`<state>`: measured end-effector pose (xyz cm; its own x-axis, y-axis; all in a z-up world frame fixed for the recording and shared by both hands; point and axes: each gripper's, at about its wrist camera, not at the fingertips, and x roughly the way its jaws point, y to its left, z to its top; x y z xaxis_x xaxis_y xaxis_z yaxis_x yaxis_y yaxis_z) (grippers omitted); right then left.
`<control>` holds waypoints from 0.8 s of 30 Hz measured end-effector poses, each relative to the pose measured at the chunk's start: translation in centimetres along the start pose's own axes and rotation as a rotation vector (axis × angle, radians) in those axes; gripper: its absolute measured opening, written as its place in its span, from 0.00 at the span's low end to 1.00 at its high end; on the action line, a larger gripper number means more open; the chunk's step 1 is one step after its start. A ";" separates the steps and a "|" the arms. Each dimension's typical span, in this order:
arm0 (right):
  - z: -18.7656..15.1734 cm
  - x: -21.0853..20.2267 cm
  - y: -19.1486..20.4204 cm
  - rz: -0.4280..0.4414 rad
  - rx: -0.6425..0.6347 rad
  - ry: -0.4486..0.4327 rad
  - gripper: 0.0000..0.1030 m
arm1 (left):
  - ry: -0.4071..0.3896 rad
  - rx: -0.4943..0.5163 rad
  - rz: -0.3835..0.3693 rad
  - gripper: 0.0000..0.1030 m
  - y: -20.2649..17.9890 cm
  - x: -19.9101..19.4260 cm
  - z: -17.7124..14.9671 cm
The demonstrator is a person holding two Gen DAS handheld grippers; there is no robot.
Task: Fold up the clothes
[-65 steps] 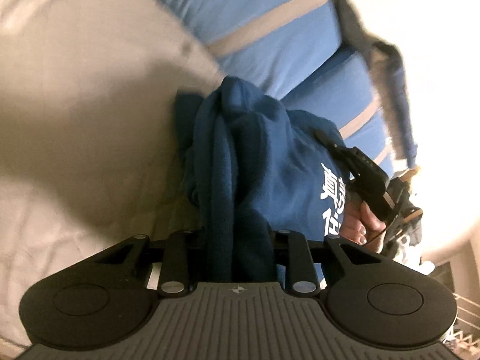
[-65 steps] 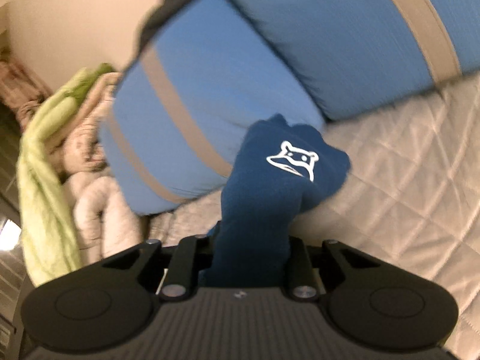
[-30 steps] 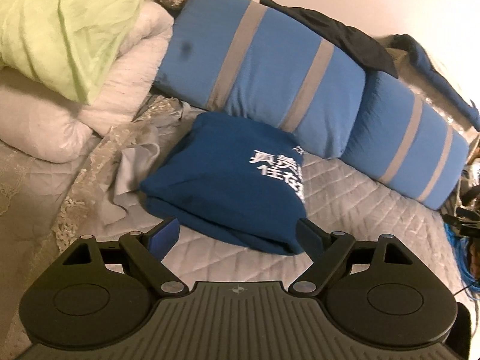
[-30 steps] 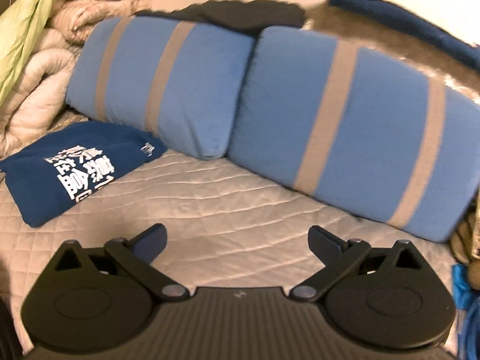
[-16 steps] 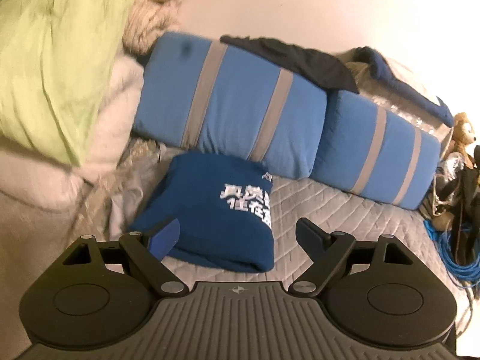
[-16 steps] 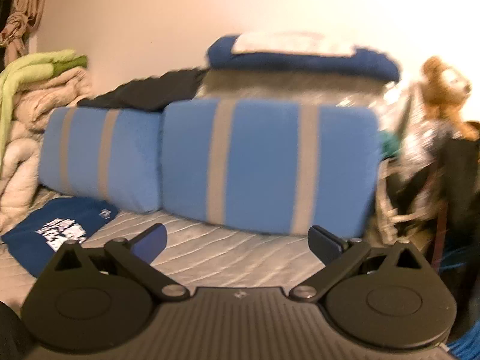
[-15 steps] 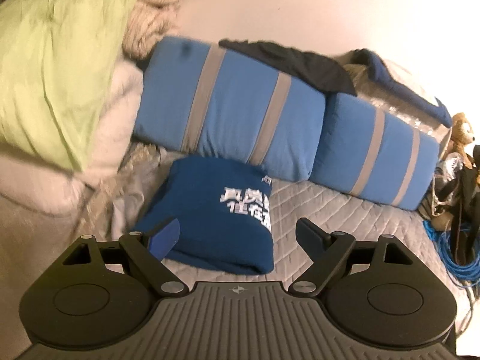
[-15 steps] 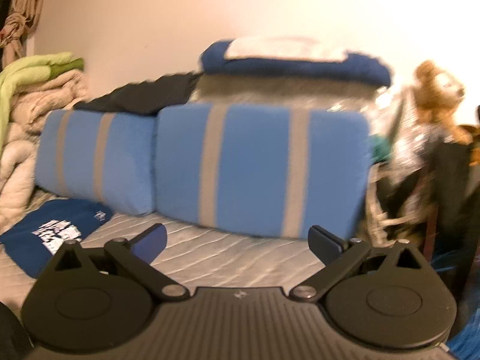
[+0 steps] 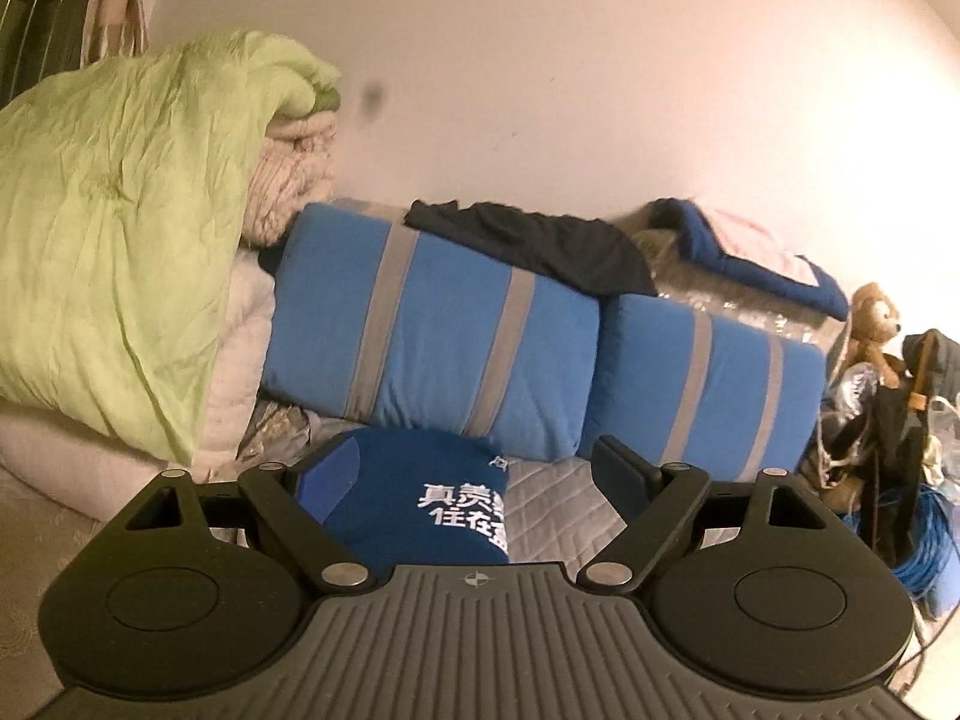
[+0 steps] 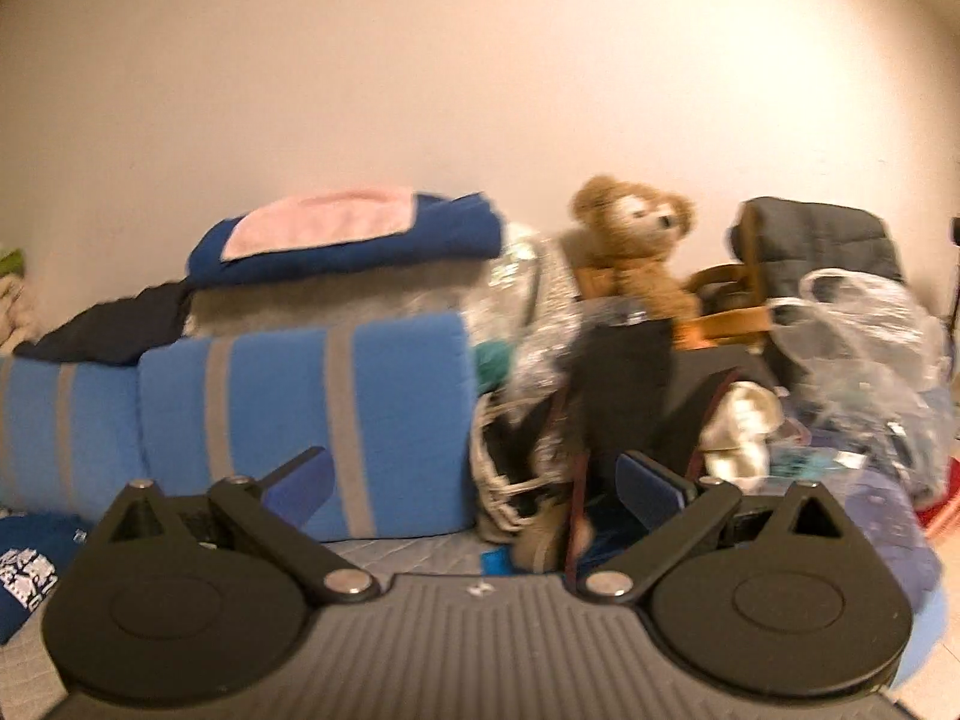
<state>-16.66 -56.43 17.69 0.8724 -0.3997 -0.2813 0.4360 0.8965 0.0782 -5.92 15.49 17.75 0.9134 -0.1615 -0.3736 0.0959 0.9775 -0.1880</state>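
Observation:
A folded dark blue garment (image 9: 420, 498) with white printed characters lies on the grey quilted bed (image 9: 558, 498), against the blue striped cushions (image 9: 432, 324). My left gripper (image 9: 474, 468) hovers above and short of it, open, with nothing between its fingers. In the right wrist view the same garment (image 10: 27, 558) shows only at the far left edge. My right gripper (image 10: 474, 480) is open and empty, pointing at a heap of bags and clothes (image 10: 600, 420) beside the bed.
A light green duvet (image 9: 120, 240) and pale blankets are piled at the left. A black garment (image 9: 528, 240) and a blue blanket (image 10: 342, 240) lie on top of the cushions. A teddy bear (image 10: 636, 246), plastic bags (image 10: 864, 348) and a blue cable coil (image 9: 924, 546) crowd the right.
Both grippers let go of the blue garment, which now lies folded on the bed. The left gripper rose and drew back. The right gripper swung right, away from the garment toward the clutter.

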 end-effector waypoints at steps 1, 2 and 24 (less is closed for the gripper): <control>-0.1 -0.7 -0.7 -0.011 0.001 -0.002 1.00 | -0.001 0.002 -0.008 0.83 -0.1 -0.3 -0.2; -0.1 -1.4 -1.5 -0.022 0.000 -0.004 1.00 | 0.000 0.004 -0.016 0.83 -0.1 -0.6 -0.5; -17.6 4.9 0.4 0.040 -0.028 0.353 1.00 | 0.341 -0.005 0.135 0.83 1.9 11.2 -14.1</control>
<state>-16.07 -54.68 -0.47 0.7561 -0.2781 -0.5924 0.3929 0.9168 0.0710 -1.11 13.60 0.44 0.7333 -0.0674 -0.6766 -0.0193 0.9926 -0.1198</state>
